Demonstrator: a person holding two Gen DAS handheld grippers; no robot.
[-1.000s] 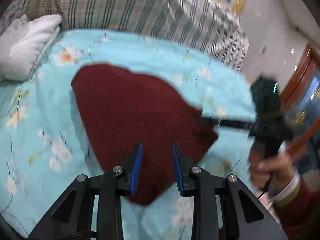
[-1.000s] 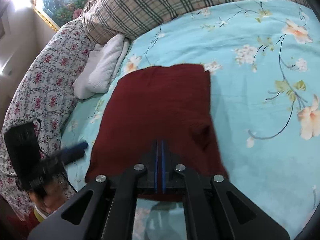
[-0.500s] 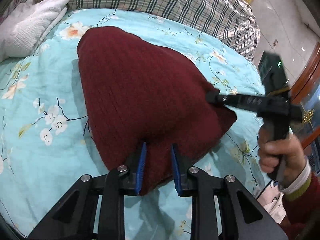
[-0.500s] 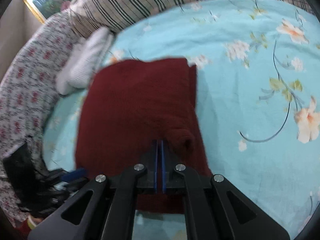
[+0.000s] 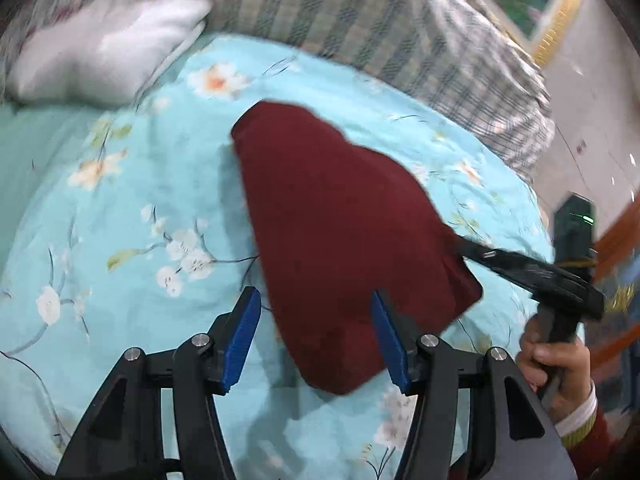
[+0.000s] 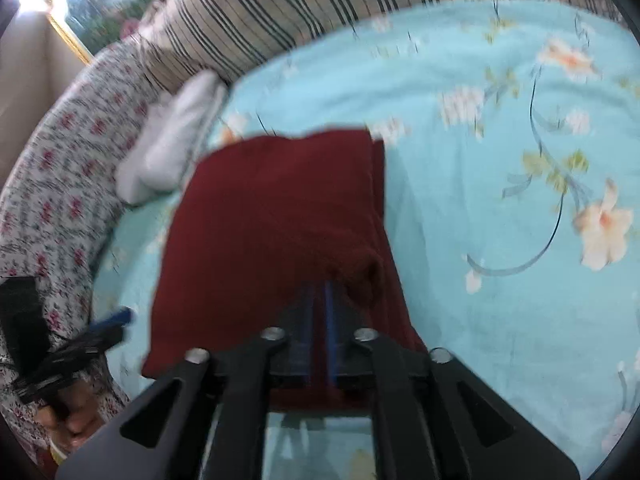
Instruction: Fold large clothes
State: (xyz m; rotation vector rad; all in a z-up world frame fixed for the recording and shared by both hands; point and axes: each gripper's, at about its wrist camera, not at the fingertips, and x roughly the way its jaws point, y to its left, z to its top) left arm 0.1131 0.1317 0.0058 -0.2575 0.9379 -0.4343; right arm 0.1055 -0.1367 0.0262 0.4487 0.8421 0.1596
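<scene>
A dark red knitted garment (image 5: 344, 232) lies folded on the light blue floral bedspread (image 5: 120, 208). My left gripper (image 5: 316, 320) is open, its blue pads on either side of the garment's near edge, not touching it. My right gripper (image 6: 318, 304) is shut on the near edge of the garment (image 6: 276, 216). In the left wrist view the right gripper (image 5: 464, 246) pinches the garment's right corner. The left gripper (image 6: 120, 318) shows at the lower left of the right wrist view.
A white folded cloth (image 5: 108, 44) lies at the back left of the bed. A plaid pillow (image 5: 360, 12) runs along the head of the bed, with a floral quilt (image 6: 52, 184) beside it. A wall and wooden furniture (image 5: 616, 240) stand to the right.
My left gripper has opened wide and drawn back from the garment's near edge. My right gripper stays shut on the garment, which has shifted slightly.
</scene>
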